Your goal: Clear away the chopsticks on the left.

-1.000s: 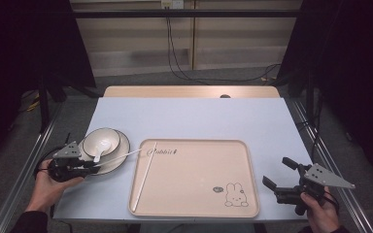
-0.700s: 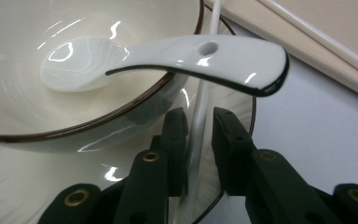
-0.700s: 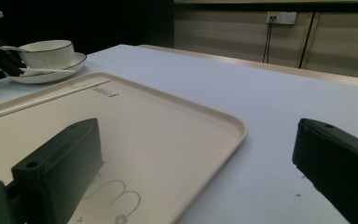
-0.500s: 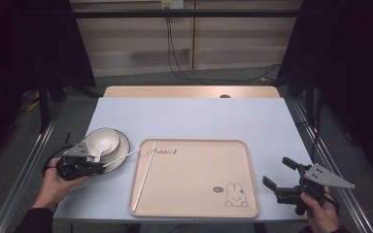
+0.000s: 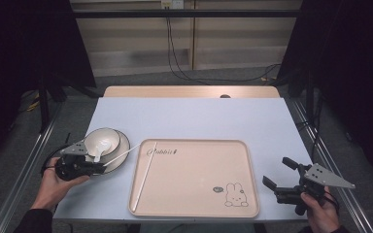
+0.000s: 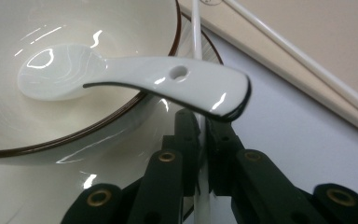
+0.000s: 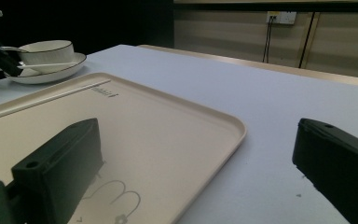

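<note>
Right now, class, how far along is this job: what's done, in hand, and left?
Done: one chopstick lies on the tray. In hand: the left gripper is shut on a second chopstick beside the bowl. Left, probably: bowl and spoon; the right gripper waits open.

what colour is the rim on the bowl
Dark brown, on a white bowl; clearest in the left gripper view.
</note>
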The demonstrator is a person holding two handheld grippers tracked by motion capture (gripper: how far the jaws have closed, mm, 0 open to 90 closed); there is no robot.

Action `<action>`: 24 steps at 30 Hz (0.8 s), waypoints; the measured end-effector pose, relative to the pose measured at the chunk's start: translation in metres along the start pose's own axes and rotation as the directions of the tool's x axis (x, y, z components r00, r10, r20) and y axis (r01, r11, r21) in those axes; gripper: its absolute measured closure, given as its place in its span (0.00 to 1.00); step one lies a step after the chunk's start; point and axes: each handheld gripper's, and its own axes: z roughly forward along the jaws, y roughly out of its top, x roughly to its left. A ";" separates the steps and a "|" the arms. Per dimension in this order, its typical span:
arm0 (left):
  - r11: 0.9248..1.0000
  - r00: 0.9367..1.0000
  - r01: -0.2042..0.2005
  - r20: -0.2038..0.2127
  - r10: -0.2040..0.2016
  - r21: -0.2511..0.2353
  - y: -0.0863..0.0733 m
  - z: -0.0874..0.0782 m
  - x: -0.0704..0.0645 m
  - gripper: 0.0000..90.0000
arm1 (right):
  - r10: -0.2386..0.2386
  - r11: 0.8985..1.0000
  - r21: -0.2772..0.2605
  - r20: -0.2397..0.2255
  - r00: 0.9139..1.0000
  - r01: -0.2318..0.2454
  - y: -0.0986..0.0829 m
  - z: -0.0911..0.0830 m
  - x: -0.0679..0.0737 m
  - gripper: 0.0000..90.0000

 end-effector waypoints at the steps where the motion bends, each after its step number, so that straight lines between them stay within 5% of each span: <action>1: 1.000 1.000 0.015 0.006 -0.015 -0.008 0.000 0.000 -0.001 0.94 | 0.000 1.000 0.000 0.000 1.000 0.000 0.000 0.000 0.000 0.01; 12: 0.990 0.993 0.104 -0.050 -0.109 -0.097 0.005 -0.012 -0.020 0.94 | -0.003 1.000 -0.002 0.001 1.000 0.003 0.000 0.000 0.000 0.01; 24: 0.982 0.987 0.158 -0.021 -0.161 -0.102 0.011 -0.011 -0.043 0.94 | 0.010 1.000 -0.008 0.001 1.000 -0.010 0.001 0.000 0.001 0.01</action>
